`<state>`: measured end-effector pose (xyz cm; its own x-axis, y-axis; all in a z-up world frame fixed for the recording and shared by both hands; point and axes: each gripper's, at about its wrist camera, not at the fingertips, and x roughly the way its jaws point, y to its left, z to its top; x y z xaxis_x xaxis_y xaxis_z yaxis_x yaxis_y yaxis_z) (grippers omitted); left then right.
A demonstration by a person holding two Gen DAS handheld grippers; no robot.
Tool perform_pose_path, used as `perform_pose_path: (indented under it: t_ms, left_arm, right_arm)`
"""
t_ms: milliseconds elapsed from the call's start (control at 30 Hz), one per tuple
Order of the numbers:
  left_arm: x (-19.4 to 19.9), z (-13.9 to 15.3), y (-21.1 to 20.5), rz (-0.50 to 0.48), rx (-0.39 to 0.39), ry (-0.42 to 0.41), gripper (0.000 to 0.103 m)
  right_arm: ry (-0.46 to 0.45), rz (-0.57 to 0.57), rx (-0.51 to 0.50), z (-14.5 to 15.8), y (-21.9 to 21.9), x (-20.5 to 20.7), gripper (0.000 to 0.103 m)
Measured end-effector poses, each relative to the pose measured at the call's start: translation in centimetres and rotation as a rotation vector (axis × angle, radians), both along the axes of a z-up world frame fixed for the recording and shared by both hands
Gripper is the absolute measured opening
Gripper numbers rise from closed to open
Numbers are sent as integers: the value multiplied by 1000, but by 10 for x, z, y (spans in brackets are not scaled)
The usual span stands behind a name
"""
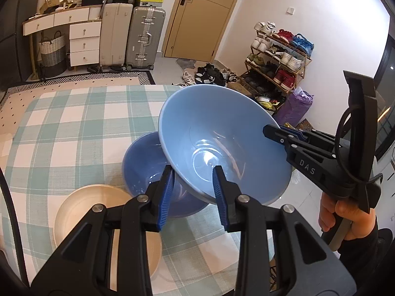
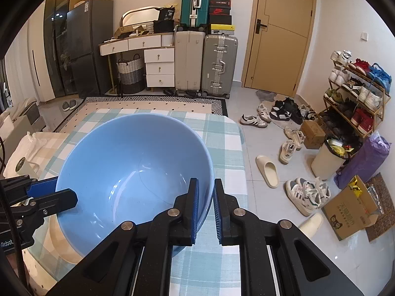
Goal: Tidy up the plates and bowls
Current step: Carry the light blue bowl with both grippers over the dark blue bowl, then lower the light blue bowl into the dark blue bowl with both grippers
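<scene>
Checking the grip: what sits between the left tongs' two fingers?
The dark blue bowl's rim, under the tilted light blue bowl, in the left wrist view.

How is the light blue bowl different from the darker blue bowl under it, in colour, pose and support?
The light blue bowl is paler; the darker blue bowl is a deeper blue. The light one is tilted and held at its rim by the right gripper; the darker one sits on the checked tablecloth with its rim between the left gripper's fingers. Both are glossy, round and empty.
</scene>
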<state>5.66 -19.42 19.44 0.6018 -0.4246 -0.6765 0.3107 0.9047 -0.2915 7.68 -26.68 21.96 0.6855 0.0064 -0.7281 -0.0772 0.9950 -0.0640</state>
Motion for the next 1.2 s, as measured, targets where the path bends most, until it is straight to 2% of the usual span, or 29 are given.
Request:
perform_pose_path:
  t_ms: [467,1200]
  left_arm:
    - [7,-11,33,48,17,27,28]
    - [38,-54,32,70,56,80,28]
  right_arm:
    - [30,46,6,-22,34,23,12]
    - [86,66,19,-66,43,44,13]
